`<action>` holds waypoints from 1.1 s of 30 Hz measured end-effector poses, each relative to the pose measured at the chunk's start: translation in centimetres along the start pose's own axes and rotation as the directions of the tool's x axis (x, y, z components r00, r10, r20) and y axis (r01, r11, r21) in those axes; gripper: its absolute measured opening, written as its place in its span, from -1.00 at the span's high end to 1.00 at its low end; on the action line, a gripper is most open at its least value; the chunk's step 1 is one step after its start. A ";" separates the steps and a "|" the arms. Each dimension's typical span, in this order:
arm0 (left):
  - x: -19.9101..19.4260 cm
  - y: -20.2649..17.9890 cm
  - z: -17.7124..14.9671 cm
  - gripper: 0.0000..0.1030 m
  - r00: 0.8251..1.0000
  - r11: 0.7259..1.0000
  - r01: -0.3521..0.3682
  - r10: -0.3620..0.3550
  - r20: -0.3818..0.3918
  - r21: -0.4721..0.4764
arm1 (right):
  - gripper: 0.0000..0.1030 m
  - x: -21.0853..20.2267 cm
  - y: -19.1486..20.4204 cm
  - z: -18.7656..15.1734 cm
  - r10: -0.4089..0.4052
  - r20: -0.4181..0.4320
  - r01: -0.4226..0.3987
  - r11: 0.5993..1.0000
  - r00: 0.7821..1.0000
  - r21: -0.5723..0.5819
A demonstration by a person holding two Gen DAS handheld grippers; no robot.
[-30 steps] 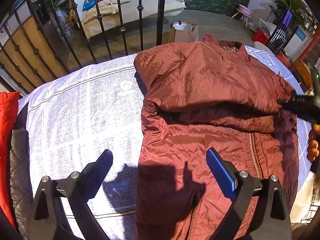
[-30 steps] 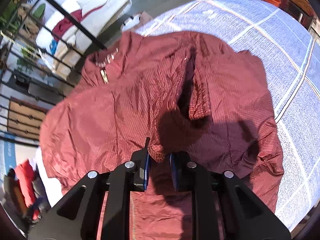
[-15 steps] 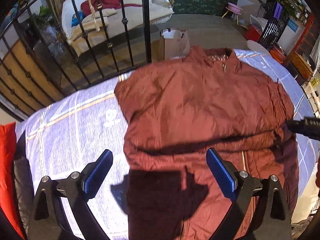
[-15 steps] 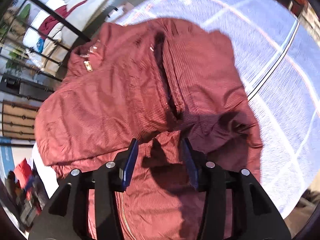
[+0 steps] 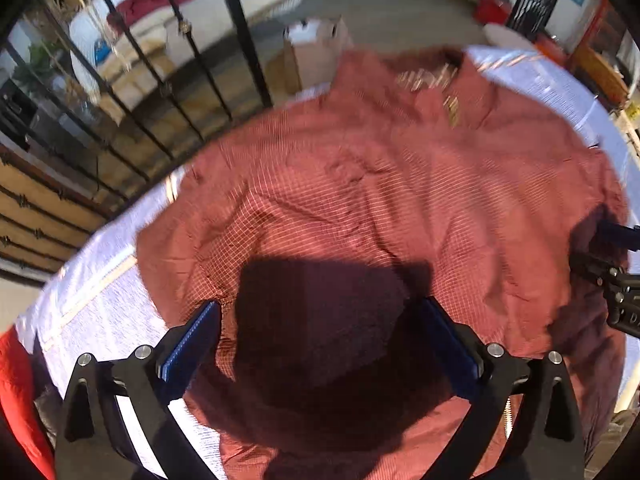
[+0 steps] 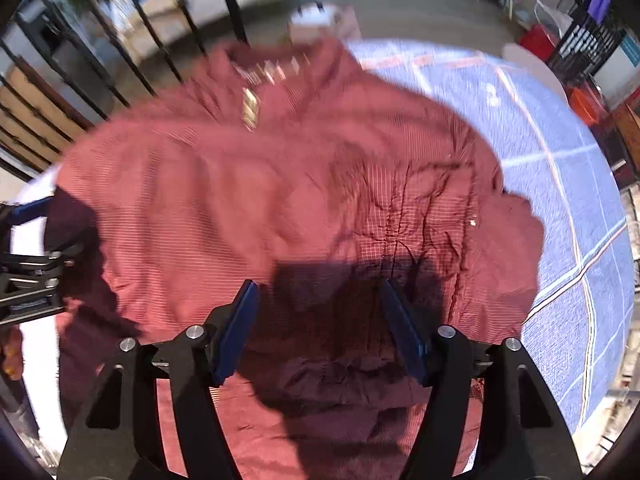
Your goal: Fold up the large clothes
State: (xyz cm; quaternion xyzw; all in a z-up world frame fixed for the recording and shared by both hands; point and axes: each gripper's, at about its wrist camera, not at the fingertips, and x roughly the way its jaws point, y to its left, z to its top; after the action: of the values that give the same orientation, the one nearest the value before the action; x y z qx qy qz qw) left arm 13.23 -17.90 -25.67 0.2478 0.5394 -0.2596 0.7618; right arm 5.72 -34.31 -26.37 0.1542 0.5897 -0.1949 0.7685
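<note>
Jacket (image 5: 360, 184): maroon, grid-quilted, zip front; lies spread on the surface (image 5: 100, 304) with its collar at the far edge and part of the cloth folded over the body.
Surface: covered in pale blue checked cloth.
Left hand-held gripper (image 5: 320, 336): jaws wide apart above the jacket's near left part — nothing gripped.
Right hand-held gripper (image 6: 324, 324): jaws have just been opening, now spread over crumpled cloth — pads not pressing on it.
Background: black iron railing (image 5: 236, 28) beyond the far edge.
</note>
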 end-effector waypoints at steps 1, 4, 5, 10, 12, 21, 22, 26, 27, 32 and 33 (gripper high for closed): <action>1.1 0.3 -0.1 -0.90 0.999 1.000 0.021 -0.021 -0.032 -0.018 | -0.38 0.9 0.0 -0.1 -0.006 -0.013 0.005 1.000 1.000 -0.017; 2.7 0.6 0.0 -0.90 0.998 0.999 0.030 -0.032 -0.061 -0.027 | -0.39 2.0 0.5 -0.2 -0.041 -0.020 0.040 0.998 0.999 -0.056; 3.1 0.6 0.1 -0.91 0.997 0.999 0.027 -0.028 -0.067 -0.020 | -0.40 2.2 0.7 -0.2 -0.051 -0.026 0.049 0.997 0.998 -0.061; 4.7 0.5 1.1 -0.91 0.996 1.000 0.014 -0.016 -0.092 -0.024 | -0.50 4.0 1.1 0.9 -0.080 -0.044 0.078 0.996 0.996 -0.052; 5.1 0.5 1.2 -0.91 0.996 1.000 0.007 -0.009 -0.092 -0.024 | -0.52 4.5 1.5 1.2 -0.103 -0.039 0.100 0.993 0.994 -0.054; 4.6 -0.1 0.9 -0.90 0.995 1.000 -0.021 0.022 -0.095 0.011 | -0.63 5.1 3.9 1.1 -0.156 -0.028 0.154 0.986 0.987 -0.070; 4.2 0.1 0.6 -0.89 0.996 1.000 -0.018 0.019 -0.090 0.009 | -0.62 5.0 4.0 1.0 -0.151 -0.026 0.149 0.987 0.988 -0.067; 0.8 1.2 -1.4 -0.87 1.000 1.000 -0.009 0.009 -0.012 -0.024 | -0.63 3.5 2.4 -0.1 -0.101 -0.036 0.099 0.993 0.994 -0.057; 0.0 1.9 -2.1 -0.87 1.000 0.999 0.006 -0.006 0.006 -0.043 | -0.63 2.9 2.2 -0.4 -0.080 -0.025 0.079 0.996 0.996 -0.042; -4.0 6.6 -8.4 -0.83 0.997 0.980 0.058 -0.048 0.058 -0.191 | -0.63 -1.5 -0.1 -3.6 0.006 0.063 -0.009 0.999 0.998 0.036; -4.5 7.8 -10.2 -0.82 0.997 0.974 0.056 -0.044 0.056 -0.218 | -0.63 -2.1 -0.7 -4.7 0.016 0.060 -0.019 0.999 0.998 0.047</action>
State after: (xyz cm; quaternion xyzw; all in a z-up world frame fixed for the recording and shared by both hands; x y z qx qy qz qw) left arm 10.04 -4.89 -23.60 0.1419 0.5512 -0.2238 0.7912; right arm 0.89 -32.48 -25.55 0.1717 0.5605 -0.2068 0.7833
